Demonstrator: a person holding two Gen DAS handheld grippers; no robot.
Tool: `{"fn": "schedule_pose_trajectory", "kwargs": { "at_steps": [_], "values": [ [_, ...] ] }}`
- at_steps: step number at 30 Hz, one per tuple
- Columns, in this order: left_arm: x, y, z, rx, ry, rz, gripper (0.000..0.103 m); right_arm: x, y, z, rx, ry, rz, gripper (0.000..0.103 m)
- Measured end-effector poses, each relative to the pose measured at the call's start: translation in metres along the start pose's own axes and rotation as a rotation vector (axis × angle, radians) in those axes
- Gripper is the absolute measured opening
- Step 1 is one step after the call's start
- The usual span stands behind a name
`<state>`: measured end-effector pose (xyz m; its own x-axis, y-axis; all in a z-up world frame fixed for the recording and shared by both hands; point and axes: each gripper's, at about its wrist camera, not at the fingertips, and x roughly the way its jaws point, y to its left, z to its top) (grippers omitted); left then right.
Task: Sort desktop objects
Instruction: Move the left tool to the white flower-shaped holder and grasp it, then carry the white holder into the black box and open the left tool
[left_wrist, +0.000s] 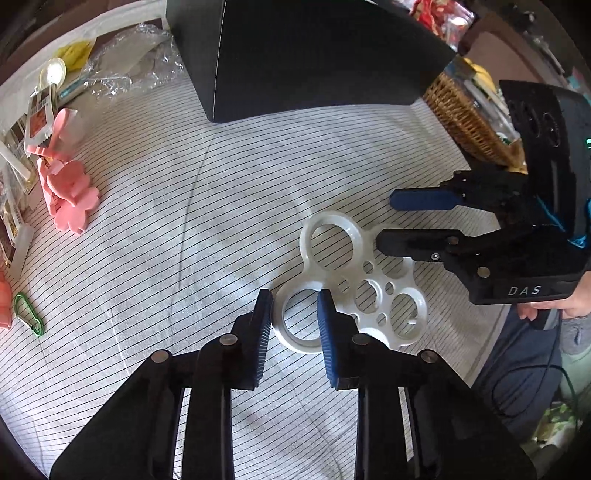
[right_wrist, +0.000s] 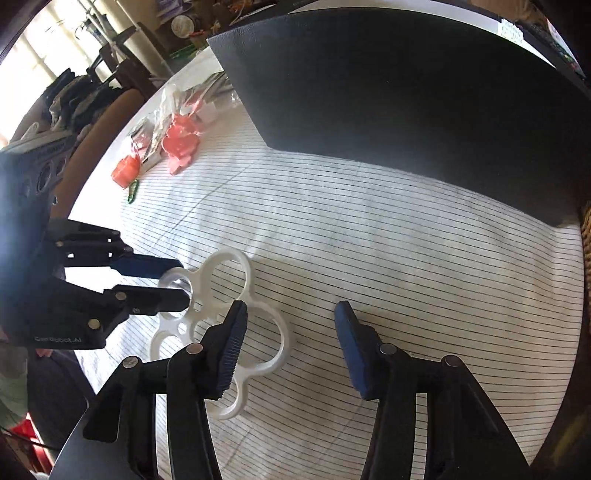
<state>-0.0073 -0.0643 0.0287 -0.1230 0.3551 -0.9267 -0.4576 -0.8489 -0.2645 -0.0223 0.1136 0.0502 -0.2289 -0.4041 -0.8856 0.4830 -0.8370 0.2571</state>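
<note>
White plastic ring plate (left_wrist: 354, 284), pierced with round holes, lies flat; left hand-held gripper (left_wrist: 293, 325) pinches one ring's rim.

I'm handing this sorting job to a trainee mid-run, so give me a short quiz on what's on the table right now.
1. True or false: the white holed piece lies inside the wicker basket.
2. Which one has its fingers on either side of one ring of that piece? A) left hand-held gripper B) right hand-held gripper
3. Fill in: the carabiner on the striped cloth is ___ in colour.

Key: 1 false, it lies on the cloth; 2 A; 3 green.
</note>
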Motion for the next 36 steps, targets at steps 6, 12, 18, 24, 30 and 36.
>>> {"fn": "schedule_pose_trajectory", "kwargs": {
  "at_steps": [6,12,18,24,30,36],
  "values": [
    [0.002,-0.002,0.004,-0.023,-0.019,0.032,0.011,0.006,0.024,-0.01,-0.157,0.019,-0.107,0.021],
    [-0.022,-0.004,0.017,-0.06,-0.111,-0.039,0.011,-0.022,0.012,-0.005,-0.106,-0.117,-0.152,0.015],
    [-0.048,-0.012,0.031,-0.059,-0.2,-0.077,0.01,-0.064,0.004,-0.002,-0.073,-0.284,-0.143,0.014],
    [-0.061,-0.028,0.041,-0.034,-0.254,-0.061,0.01,-0.077,-0.002,-0.002,-0.051,-0.334,-0.159,0.014],
    [-0.084,-0.038,0.052,-0.031,-0.329,-0.082,0.011,-0.103,-0.01,-0.001,-0.003,-0.425,-0.13,0.014],
    [-0.101,-0.049,0.073,-0.031,-0.385,-0.109,0.011,-0.137,-0.022,0.003,0.037,-0.518,-0.111,0.014]
  ]
}}
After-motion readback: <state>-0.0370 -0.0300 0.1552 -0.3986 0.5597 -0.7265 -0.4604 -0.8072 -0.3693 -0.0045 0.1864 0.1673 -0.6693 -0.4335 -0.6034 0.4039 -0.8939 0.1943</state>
